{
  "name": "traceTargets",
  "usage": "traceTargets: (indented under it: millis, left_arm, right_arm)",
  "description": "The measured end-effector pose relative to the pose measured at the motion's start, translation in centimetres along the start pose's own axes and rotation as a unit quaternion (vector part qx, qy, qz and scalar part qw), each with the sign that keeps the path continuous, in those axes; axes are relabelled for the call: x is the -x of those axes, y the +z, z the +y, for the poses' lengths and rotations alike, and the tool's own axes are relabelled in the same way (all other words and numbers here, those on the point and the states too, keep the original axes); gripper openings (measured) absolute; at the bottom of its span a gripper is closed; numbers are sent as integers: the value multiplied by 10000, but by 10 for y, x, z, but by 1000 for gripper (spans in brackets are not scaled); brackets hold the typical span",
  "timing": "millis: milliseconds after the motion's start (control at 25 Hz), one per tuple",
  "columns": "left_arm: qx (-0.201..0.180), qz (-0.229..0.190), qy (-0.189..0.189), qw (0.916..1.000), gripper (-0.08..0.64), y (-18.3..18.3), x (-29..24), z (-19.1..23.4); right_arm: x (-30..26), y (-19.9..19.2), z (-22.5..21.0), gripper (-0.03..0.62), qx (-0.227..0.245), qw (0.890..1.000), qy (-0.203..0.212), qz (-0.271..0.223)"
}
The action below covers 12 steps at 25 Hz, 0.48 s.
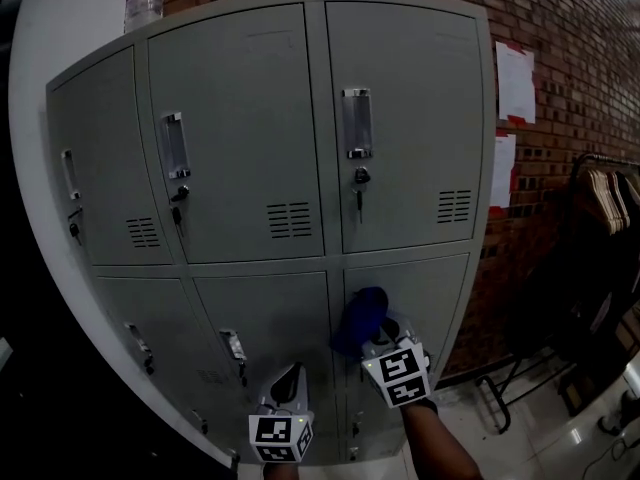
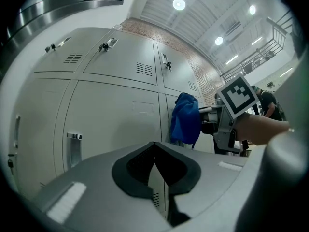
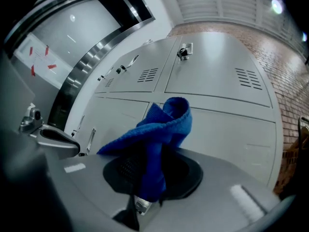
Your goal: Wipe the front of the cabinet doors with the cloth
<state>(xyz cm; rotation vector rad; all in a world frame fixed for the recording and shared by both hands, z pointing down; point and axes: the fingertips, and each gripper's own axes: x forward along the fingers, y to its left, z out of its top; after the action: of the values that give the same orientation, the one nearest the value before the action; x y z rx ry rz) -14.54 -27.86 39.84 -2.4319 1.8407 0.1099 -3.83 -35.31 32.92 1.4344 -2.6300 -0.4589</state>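
Blue cloth [image 3: 161,124] is soft, light and floppy. The right hand-held gripper [image 3: 145,187] pinches one fold of it, at the lower cabinet doors [image 1: 410,288]. A fuller bunch would likely press better. Left hand-held gripper [image 2: 155,178] is closed, empty. Cloth-to-door contact is unclear; the door bottoms are cut off.

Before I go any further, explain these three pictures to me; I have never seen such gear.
No robot here: a person holds a two-jaw gripper in each hand. The head view looks down from the person's head at grey cabinet doors. The other two pictures come from cameras riding on each gripper, looking along its jaws. The right gripper has its jaws shut on a blue cloth, close to a lower door. The left gripper has its jaws together, holding nothing. The marker cubes belong to the grippers.
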Motion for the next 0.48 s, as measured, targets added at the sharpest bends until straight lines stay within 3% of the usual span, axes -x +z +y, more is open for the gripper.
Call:
traceTargets:
  millis: [320,480]
  left_arm:
    - [-46,-97,202,9997,17,12,2,16]
    - [-31,-54,278,9996,17,9,2,21]
  right_arm:
    - [-15,-13,3,78,330,9994,-1,142]
    - [-8,-16,-7,77,186,9997,-63,145]
